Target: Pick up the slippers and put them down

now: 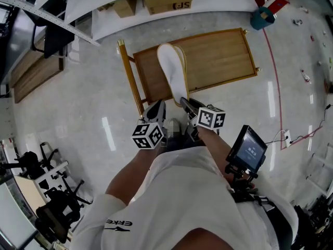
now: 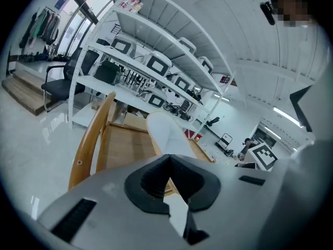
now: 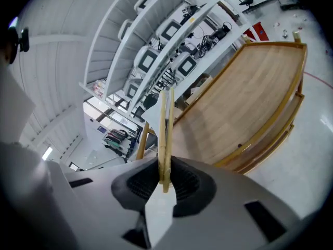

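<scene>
A pair of white slippers with tan sole edges sticks out over a low wooden rack. My right gripper is shut on the heel end. In the right gripper view the two slippers stand on edge, pressed together between the black pads of the right gripper, above the rack. My left gripper hangs just left of the right one and touches nothing. In the left gripper view its pads meet at the tip of the left gripper, with the slippers ahead and to the right.
White shelving with cardboard boxes runs along the far side behind the rack. A teal object sits at the upper right near a red floor line. A small screen hangs at the person's right hip. Black chairs stand at the lower left.
</scene>
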`<state>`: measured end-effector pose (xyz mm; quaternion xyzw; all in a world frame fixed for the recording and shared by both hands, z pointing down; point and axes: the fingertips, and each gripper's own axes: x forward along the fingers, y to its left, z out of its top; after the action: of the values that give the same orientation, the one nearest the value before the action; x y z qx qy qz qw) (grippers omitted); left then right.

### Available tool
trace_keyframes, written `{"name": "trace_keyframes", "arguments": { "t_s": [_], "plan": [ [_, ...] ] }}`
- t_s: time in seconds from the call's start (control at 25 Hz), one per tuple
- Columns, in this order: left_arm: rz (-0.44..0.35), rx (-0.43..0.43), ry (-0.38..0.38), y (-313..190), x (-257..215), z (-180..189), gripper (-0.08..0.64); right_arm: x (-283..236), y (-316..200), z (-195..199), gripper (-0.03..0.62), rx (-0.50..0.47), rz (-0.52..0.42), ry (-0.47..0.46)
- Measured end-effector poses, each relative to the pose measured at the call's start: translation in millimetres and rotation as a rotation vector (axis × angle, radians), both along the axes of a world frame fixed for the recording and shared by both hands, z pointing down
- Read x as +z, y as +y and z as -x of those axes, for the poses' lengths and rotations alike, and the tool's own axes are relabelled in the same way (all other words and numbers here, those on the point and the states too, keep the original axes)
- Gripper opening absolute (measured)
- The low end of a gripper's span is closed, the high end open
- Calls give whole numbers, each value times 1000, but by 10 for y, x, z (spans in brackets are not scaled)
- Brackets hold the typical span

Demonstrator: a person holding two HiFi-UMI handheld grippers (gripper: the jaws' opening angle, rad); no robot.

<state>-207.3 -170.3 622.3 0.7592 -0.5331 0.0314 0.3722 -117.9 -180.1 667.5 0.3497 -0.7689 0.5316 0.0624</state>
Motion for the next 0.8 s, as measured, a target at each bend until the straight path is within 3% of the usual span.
{"name": "trace_keyframes", "arguments": {
  "t_s": [0.8],
  "plan": [
    [-223,-20,54,14,-1034,-206,3,-1542,80,-429,60,40,-291,-84]
  ]
}}
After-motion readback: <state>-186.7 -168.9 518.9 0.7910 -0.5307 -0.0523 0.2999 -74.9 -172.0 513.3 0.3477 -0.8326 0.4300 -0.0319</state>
